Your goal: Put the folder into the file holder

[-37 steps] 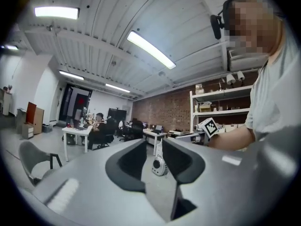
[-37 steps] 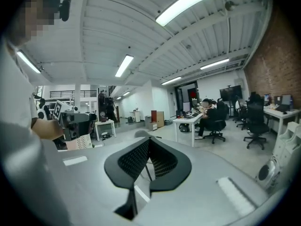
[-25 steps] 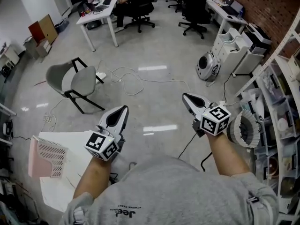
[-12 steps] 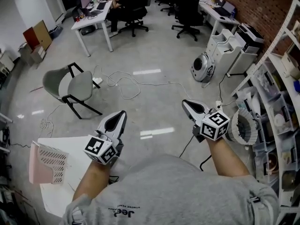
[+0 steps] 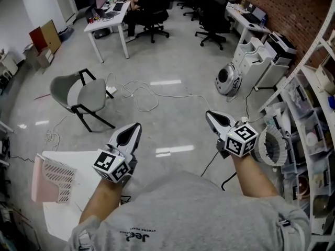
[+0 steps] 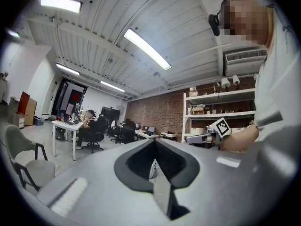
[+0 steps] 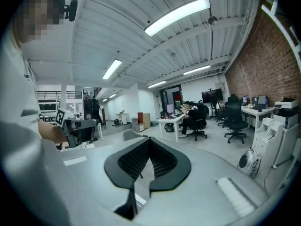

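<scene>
While both claws are held out level in front of the person's grey sweatshirt (image 5: pixel 199 213), neither has anything in it. The left claw (image 5: pixel 137 125) has its jaws together, tips meeting, with nothing between them; its own view shows only the room beyond the closed tips. The right claw (image 5: pixel 209 114) is likewise closed on nothing, its mesh-lined jaws meeting at the tip. The two point the same way, side by side and apart, over bare floor (image 5: pixel 178 56).

The file holder (image 5: pixel 51 179), pink with a perforated side, stands at the left edge of a white surface (image 5: pixel 78 205) in the lower left of the head view. It is left of the left claw and well apart from both claws. Whether the folder sits in it is too small to tell.

Further out on the floor, a grey chair (image 5: pixel 81 94) stands ahead of the left claw, with loose cables (image 5: pixel 141 92) lying just beside it. Beyond these a person sits at a white desk (image 5: pixel 107 21), and black office chairs (image 5: pixel 214 12) stand near further desks along the brick wall (image 5: pixel 293 9). A round white machine (image 5: pixel 227 80) rests on the floor by white cabinets (image 5: pixel 256 56). Shelves (image 5: pixel 314 119) run down the right side, close to the right forearm.
</scene>
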Demonstrator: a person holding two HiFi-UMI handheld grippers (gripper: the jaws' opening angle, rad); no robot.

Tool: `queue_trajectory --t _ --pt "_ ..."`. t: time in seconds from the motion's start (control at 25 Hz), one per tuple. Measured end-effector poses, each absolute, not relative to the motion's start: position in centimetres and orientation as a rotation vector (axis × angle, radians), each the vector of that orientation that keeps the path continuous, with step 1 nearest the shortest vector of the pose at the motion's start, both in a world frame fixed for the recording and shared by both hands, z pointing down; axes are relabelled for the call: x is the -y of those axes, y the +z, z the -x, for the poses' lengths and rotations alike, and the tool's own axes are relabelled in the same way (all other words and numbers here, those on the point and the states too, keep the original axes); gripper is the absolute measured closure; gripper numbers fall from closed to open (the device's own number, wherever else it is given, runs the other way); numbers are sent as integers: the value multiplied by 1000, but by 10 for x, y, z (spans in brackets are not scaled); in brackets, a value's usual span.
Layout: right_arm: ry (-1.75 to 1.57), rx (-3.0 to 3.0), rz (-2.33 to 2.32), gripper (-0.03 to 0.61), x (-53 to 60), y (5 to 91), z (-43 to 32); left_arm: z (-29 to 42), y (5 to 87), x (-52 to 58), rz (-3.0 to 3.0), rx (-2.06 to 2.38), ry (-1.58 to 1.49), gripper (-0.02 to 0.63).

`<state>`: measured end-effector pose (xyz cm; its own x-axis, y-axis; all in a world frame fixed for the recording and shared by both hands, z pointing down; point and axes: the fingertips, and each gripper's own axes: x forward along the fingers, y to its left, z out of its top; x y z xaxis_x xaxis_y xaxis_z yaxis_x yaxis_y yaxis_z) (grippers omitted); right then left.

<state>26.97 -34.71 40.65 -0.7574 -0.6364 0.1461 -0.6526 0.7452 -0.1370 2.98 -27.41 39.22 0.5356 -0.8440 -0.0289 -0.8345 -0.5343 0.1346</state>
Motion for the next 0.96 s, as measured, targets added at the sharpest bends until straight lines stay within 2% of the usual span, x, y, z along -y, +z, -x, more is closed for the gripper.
queue_trajectory --t 0.96 --pt "250 2842 -1059 577 358 404 -291 -46 395 288 -2646 1430 -124 555"
